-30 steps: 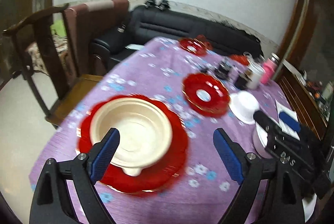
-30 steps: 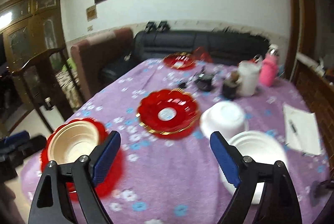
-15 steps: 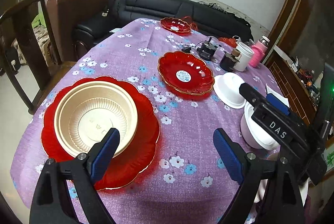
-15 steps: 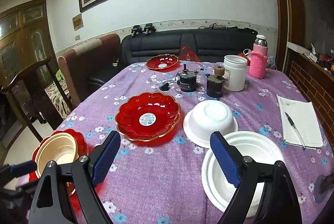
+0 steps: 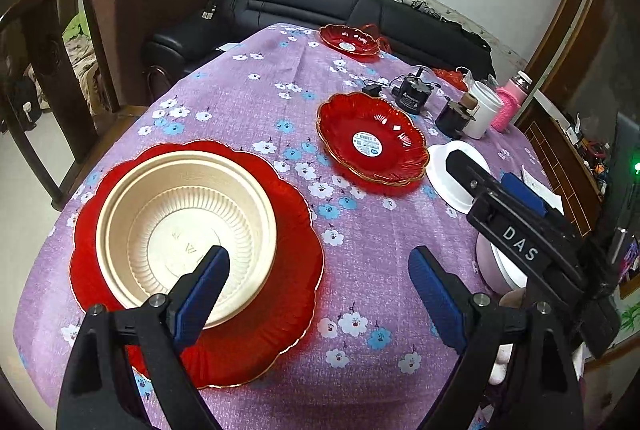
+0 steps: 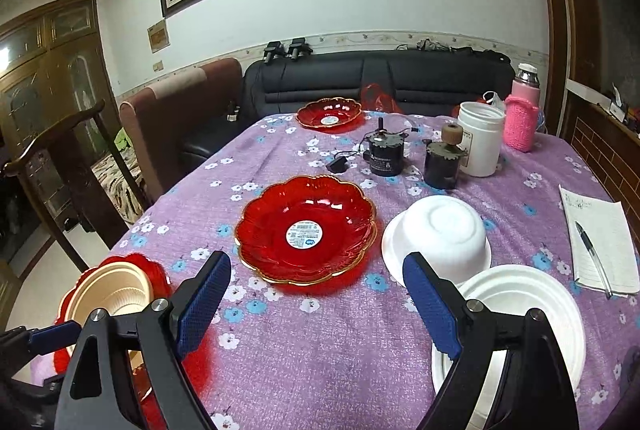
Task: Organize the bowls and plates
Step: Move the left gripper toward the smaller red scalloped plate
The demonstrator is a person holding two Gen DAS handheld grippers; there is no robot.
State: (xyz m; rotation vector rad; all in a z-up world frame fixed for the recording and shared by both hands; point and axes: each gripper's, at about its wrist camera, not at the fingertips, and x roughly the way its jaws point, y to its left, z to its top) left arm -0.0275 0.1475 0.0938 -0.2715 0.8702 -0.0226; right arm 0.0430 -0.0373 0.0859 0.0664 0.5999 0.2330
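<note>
Both grippers have come lower and closer to the table than a second ago; the blur is gone and the dishes loom larger. The left gripper (image 5: pixel 316 272) is spread wide and empty, its left pad over the near rim of the cream bowl (image 5: pixel 186 230), which sits in the large red plate (image 5: pixel 280 302) at the near left edge. The right gripper (image 6: pixel 316 286) is likewise spread and empty, above the cloth between the middle red plate (image 6: pixel 306 230) and the white plate (image 6: pixel 532 304) at near right. The upturned white bowl (image 6: pixel 438 232) lies just beyond that plate; a third red plate (image 6: pixel 330 113) stands far off. Judgement: approach only, nothing yet gathered.
</note>
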